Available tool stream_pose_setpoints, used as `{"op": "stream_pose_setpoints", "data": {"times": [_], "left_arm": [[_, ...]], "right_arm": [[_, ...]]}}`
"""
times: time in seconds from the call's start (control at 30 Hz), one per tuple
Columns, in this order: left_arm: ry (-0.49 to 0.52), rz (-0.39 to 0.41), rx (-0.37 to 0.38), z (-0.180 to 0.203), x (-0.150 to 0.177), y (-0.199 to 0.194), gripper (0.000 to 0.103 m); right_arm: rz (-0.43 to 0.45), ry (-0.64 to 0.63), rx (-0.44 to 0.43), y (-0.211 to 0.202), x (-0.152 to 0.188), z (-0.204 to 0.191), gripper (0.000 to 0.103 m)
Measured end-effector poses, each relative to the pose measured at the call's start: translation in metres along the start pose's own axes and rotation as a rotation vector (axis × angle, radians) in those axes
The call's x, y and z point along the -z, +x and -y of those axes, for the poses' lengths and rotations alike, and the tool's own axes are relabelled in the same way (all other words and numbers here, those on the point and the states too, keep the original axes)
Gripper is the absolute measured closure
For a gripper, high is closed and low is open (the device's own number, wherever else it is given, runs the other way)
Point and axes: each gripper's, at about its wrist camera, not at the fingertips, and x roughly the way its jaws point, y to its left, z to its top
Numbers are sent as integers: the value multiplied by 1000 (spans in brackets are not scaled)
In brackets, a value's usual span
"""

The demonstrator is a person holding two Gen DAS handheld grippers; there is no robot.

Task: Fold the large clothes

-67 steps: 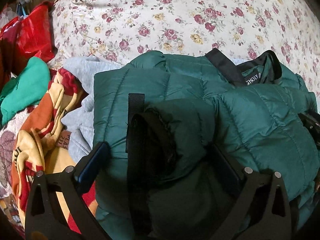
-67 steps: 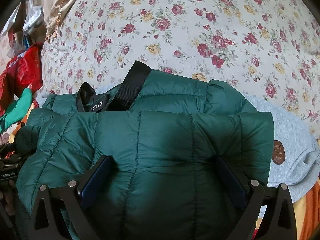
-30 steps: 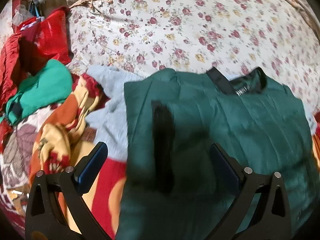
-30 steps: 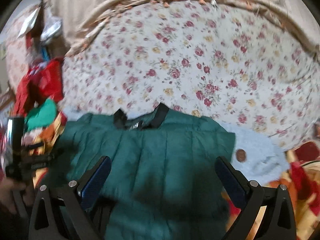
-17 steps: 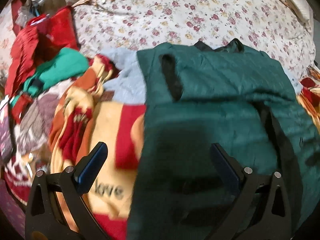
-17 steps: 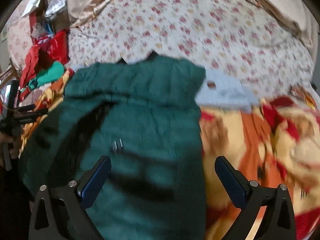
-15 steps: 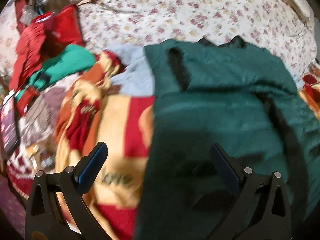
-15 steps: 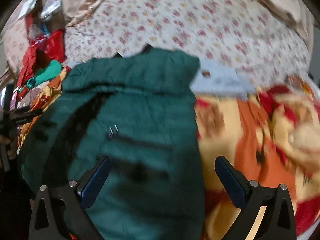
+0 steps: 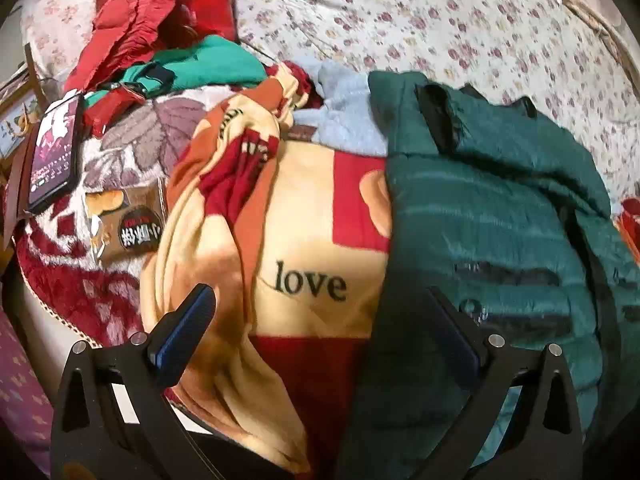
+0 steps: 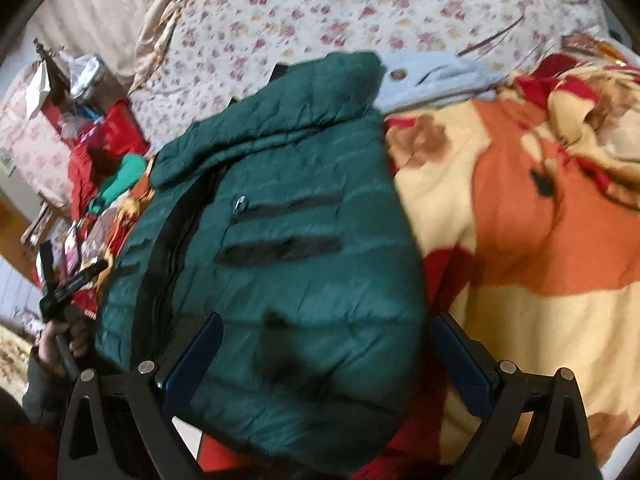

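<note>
A bed is being used as the work surface: a floral sheet (image 9: 460, 32) is showing at the far side, and a printed fleece blanket (image 9: 304, 248) marked "love" is lying across the near part. Red clothing (image 9: 132, 24), a bright green garment (image 9: 208, 64), a phone (image 9: 54, 156) and a snack packet (image 9: 132, 224) are being left at the far left; a pale blue fleece (image 10: 432, 76) is lying beyond the blanket.

The dark green puffer jacket (image 10: 280, 248) is lying on the blanket with its collar end far and its hem near, partly folded; a flap is being carried across the upper part, and the black zip placket is showing down its left side.

The left gripper (image 9: 320, 336) is being held wide apart and empty, above the jacket's left edge: its left finger is over the blanket, its right finger at the quilted fabric. The right gripper (image 10: 328, 356) is likewise being held wide and empty, with the near hem of the jacket lying between its fingers. Whether any finger is touching fabric cannot be told.

Risks are being judged as follows: the slick, puffy shell may be springing back open once released; a single thin layer may be pinched instead of the whole hem; blanket may be caught along with the left edge, dragging the fold askew.
</note>
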Motion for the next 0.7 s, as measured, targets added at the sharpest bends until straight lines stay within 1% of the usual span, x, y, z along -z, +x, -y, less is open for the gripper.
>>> {"op": "stream_pose_setpoints", "data": {"times": [0.13, 0.2, 0.23, 0.27, 0.33, 0.4, 0.47, 0.57, 0.63, 0.7], "left_arm": [[26, -6, 4, 3, 7, -2, 1], [30, 2, 7, 3, 9, -5, 1], [29, 6, 7, 2, 10, -6, 1], [22, 8, 8, 0, 11, -7, 1], [7, 8, 10, -3, 11, -8, 1], [-8, 6, 12, -6, 11, -8, 1], [-10, 2, 13, -6, 12, -8, 1], [0, 3, 18, -5, 14, -10, 1], [3, 5, 24, -6, 17, -13, 1], [7, 7, 44, -6, 22, -17, 1]], "right_arm": [[9, -1, -49, 2, 0, -2, 0], [27, 11, -127, -3, -1, -1, 1], [40, 10, -153, -6, -2, -1, 2], [57, 10, -178, -12, -1, -2, 3], [50, 23, -201, -16, 1, -2, 3], [1, 16, -211, -16, 6, -4, 3], [-43, -19, -223, -11, 8, -10, 3], [-68, -20, -199, 1, -1, -13, 4], [-63, -7, -210, 7, -5, -13, 4], [-67, -19, -217, 13, -5, -15, 6]]}}
